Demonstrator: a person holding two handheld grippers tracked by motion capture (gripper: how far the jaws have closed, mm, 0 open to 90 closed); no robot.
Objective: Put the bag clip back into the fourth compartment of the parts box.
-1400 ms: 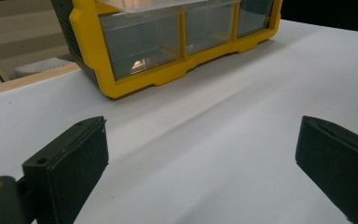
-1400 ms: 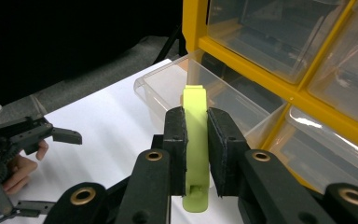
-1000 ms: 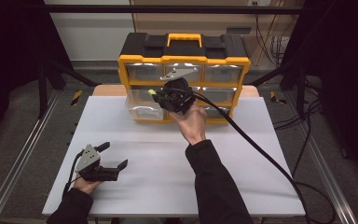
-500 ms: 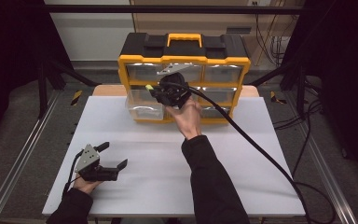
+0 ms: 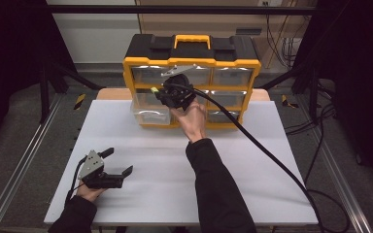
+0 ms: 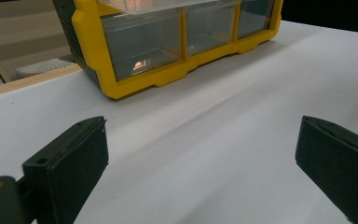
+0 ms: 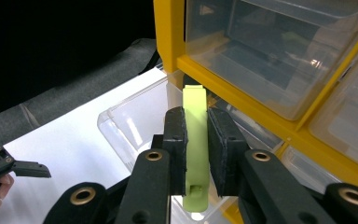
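A yellow-and-black organizer (image 5: 192,48) with clear drawers stands at the back of the white table (image 5: 281,194). Its lower-left drawer (image 5: 148,112) is pulled out. My right gripper (image 5: 161,92) hovers in front of the organizer, above that drawer, shut on a flat light-green plastic piece (image 5: 154,90). In the right gripper view the green piece (image 7: 195,107) stands upright between the pads of my right gripper (image 7: 196,128), over the open clear drawer (image 7: 135,116). My left gripper (image 5: 120,160) rests on the table near the front left, open and holding nothing. Its jaws stand wide apart in the left gripper view (image 6: 200,130).
A thick black cable (image 5: 272,160) trails from the right gripper across the table's right half. Metal rails run along both sides of the table. The organizer's yellow frame (image 6: 93,56) faces the left gripper from some way off.
My right gripper has shifted slightly left with the green piece, closer over the pulled-out drawer. The left gripper has stayed where it was.
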